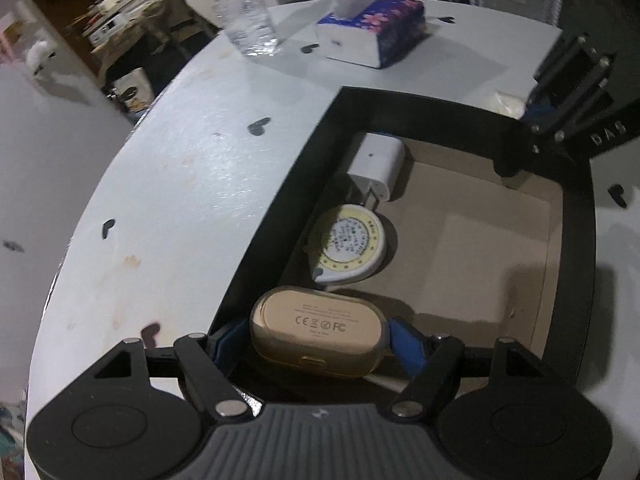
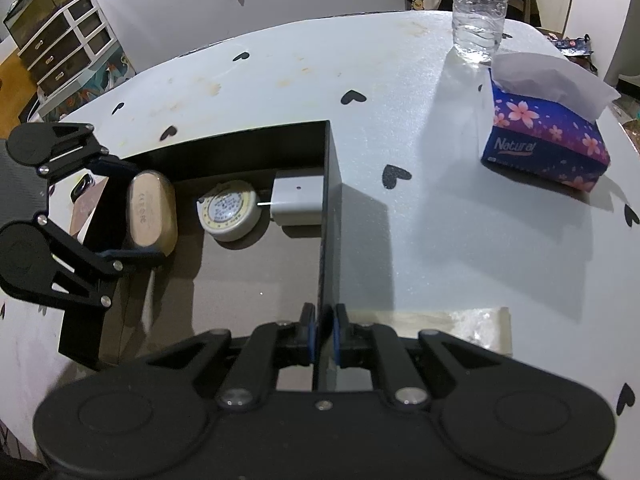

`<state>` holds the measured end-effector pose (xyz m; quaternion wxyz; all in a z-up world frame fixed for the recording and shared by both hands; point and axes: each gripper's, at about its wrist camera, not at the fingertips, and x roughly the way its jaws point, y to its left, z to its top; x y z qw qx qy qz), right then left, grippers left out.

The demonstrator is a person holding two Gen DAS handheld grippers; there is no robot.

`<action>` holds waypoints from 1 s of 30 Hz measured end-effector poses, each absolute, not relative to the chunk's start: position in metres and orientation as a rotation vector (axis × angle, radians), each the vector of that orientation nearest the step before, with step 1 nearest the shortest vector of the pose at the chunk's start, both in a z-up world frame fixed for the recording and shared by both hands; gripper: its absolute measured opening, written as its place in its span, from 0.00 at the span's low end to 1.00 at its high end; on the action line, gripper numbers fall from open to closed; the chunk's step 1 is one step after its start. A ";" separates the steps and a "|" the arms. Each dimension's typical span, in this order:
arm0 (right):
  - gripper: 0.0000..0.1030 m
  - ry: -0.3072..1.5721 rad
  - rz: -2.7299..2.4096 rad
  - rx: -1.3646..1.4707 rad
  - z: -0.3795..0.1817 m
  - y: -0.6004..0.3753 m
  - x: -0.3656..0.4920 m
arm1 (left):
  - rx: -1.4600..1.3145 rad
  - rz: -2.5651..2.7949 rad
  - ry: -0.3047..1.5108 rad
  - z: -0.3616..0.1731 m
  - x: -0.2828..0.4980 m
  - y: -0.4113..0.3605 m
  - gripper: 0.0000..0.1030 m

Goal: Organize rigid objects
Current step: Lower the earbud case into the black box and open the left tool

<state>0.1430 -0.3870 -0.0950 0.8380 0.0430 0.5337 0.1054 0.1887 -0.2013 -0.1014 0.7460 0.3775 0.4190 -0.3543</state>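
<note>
A black open box point(image 1: 578, 240) point(image 2: 329, 200) with a cardboard floor stands on the white table. Inside, along one wall, lie a white charger plug point(image 1: 378, 164) point(image 2: 298, 198) and a round tape measure point(image 1: 350, 244) point(image 2: 229, 210). My left gripper point(image 1: 316, 340) point(image 2: 138, 216) is shut on a gold earbud case point(image 1: 320, 330) point(image 2: 152, 210) and holds it inside the box, next to the tape measure. My right gripper point(image 2: 323, 334) point(image 1: 560, 120) is shut on the box's wall, one finger on each side.
A blue flowered tissue box point(image 1: 372, 30) point(image 2: 548, 140) and a clear water bottle point(image 1: 244, 8) point(image 2: 478, 12) stand on the table beyond the black box. The white table point(image 2: 280, 76) has black heart marks. Drawers point(image 2: 60, 44) stand off the table.
</note>
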 end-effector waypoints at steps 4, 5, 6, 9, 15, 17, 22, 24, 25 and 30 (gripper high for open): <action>0.09 1.130 0.223 0.091 -0.095 -0.387 0.143 | 0.830 -0.803 0.900 -0.105 0.189 -0.200 0.75; 0.09 1.129 0.223 0.091 -0.095 -0.387 0.143 | 0.824 -0.805 0.897 -0.105 0.189 -0.199 0.75; 0.09 1.129 0.223 0.090 -0.095 -0.387 0.143 | 0.823 -0.804 0.895 -0.105 0.188 -0.199 0.76; 0.09 1.130 0.223 0.091 -0.095 -0.387 0.143 | 0.813 -0.782 0.908 -0.107 0.187 -0.197 0.79; 0.09 1.130 0.224 0.090 -0.095 -0.387 0.143 | 0.742 -0.771 0.896 -0.102 0.181 -0.193 0.85; 0.09 1.130 0.224 0.088 -0.095 -0.386 0.143 | 0.712 -0.761 0.889 -0.098 0.178 -0.190 0.85; 0.09 1.130 0.226 0.087 -0.096 -0.386 0.143 | 0.616 -0.732 0.889 -0.086 0.171 -0.184 0.85; 0.09 1.130 0.227 0.086 -0.096 -0.386 0.143 | 0.573 -0.717 0.888 -0.080 0.168 -0.181 0.85; 0.09 1.130 0.227 0.086 -0.096 -0.386 0.144 | 0.549 -0.707 0.888 -0.077 0.166 -0.180 0.85; 0.10 1.131 0.227 0.088 -0.096 -0.386 0.144 | 0.410 -0.666 0.889 -0.061 0.152 -0.173 0.88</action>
